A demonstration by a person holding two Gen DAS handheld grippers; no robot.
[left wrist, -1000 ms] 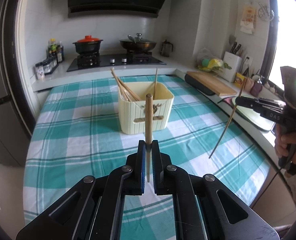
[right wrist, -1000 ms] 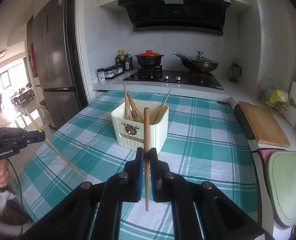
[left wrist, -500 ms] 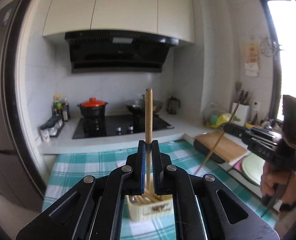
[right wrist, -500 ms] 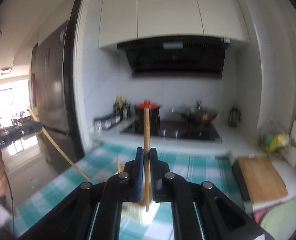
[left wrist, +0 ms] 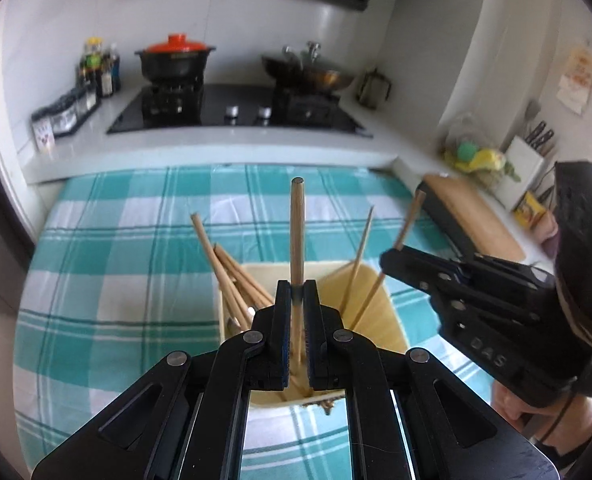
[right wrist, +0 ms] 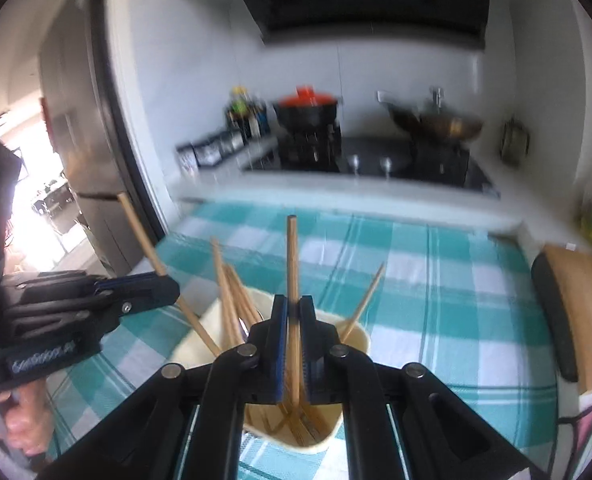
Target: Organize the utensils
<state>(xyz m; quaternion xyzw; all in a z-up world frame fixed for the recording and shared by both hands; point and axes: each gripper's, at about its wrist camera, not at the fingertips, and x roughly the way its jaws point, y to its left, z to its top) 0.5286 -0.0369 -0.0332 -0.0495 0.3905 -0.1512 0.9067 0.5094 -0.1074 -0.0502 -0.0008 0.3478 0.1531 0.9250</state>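
Observation:
A cream plastic utensil holder [left wrist: 380, 300] [right wrist: 358, 338] stands on the checked tablecloth with several wooden chopsticks [left wrist: 232, 276] [right wrist: 232, 304] leaning in it. My left gripper [left wrist: 296, 292] is shut on an upright wooden chopstick [left wrist: 297, 232] right above the holder, its lower end inside the holder. My right gripper [right wrist: 293, 308] is shut on another chopstick [right wrist: 292, 264], its lower end also inside the holder. Each gripper shows in the other's view, the right one [left wrist: 388, 266] beside the holder's right rim, the left one [right wrist: 168, 290] at its left rim.
The teal checked tablecloth [left wrist: 136, 240] covers the table. Behind it are a hob [left wrist: 236, 108] with a red-lidded pot [left wrist: 176, 58] and a wok [left wrist: 308, 72], and bottles [left wrist: 96, 68]. A wooden cutting board [left wrist: 476, 216] and a knife block [left wrist: 528, 160] are on the right counter.
Both grippers tilted up toward the cabinets, then came down over the holder. The two held chopsticks now dip into the holder, and the grippers stand close together.

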